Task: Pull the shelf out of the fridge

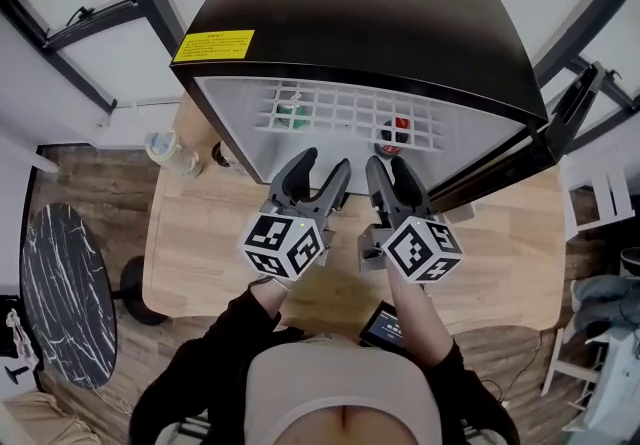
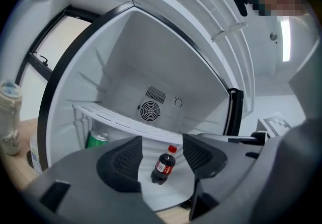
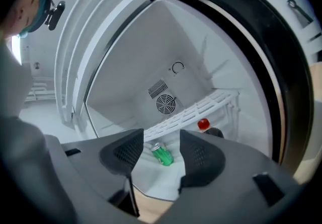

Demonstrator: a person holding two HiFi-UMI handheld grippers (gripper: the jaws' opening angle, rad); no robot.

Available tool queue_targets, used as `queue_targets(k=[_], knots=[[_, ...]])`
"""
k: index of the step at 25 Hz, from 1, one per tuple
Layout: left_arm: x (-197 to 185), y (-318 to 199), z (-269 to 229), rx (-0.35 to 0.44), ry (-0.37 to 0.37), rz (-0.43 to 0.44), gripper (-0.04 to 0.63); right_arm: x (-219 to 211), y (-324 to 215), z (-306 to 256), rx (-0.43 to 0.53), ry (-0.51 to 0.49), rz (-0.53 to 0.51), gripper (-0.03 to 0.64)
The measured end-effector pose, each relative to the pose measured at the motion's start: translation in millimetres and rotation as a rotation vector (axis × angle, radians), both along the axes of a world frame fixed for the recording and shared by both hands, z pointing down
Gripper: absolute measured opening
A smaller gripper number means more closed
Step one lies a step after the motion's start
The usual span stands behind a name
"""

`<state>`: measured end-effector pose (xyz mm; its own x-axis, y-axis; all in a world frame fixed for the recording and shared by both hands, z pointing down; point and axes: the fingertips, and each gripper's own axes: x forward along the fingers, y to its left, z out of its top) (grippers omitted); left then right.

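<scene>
A small black fridge (image 1: 360, 23) stands open on a wooden table (image 1: 200, 243). Its white wire shelf (image 1: 350, 118) spans the inside, with a green can (image 1: 290, 114) and a red-capped cola bottle (image 1: 398, 129) beneath it. My left gripper (image 1: 322, 175) and right gripper (image 1: 386, 173) hover side by side just before the opening, both open and empty. The left gripper view shows the shelf (image 2: 121, 120) above the bottle (image 2: 163, 166) and the can (image 2: 96, 138). The right gripper view shows the shelf (image 3: 196, 112), the can (image 3: 162, 154) and the bottle's cap (image 3: 203, 124).
The fridge door (image 1: 565, 118) is swung open at the right. A pale plastic bottle (image 1: 166, 149) stands on the table left of the fridge. A dark phone-like device (image 1: 385, 325) lies at the table's near edge. A round marble side table (image 1: 65, 293) is at lower left.
</scene>
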<state>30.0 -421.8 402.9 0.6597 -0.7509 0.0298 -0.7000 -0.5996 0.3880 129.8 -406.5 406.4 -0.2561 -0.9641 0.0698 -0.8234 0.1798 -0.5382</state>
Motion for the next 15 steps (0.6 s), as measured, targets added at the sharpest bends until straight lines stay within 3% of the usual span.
queue_targets(k=[8,15], knots=[[7,-30,11,-0.087,0.068,-0.008,0.263,2,-30,7,-0.018,-0.136,0.004,0.255],[13,-45,12,-0.097,0.092,-0.003,0.267,4,-52,12,-0.020,-0.168,0.019,0.258]])
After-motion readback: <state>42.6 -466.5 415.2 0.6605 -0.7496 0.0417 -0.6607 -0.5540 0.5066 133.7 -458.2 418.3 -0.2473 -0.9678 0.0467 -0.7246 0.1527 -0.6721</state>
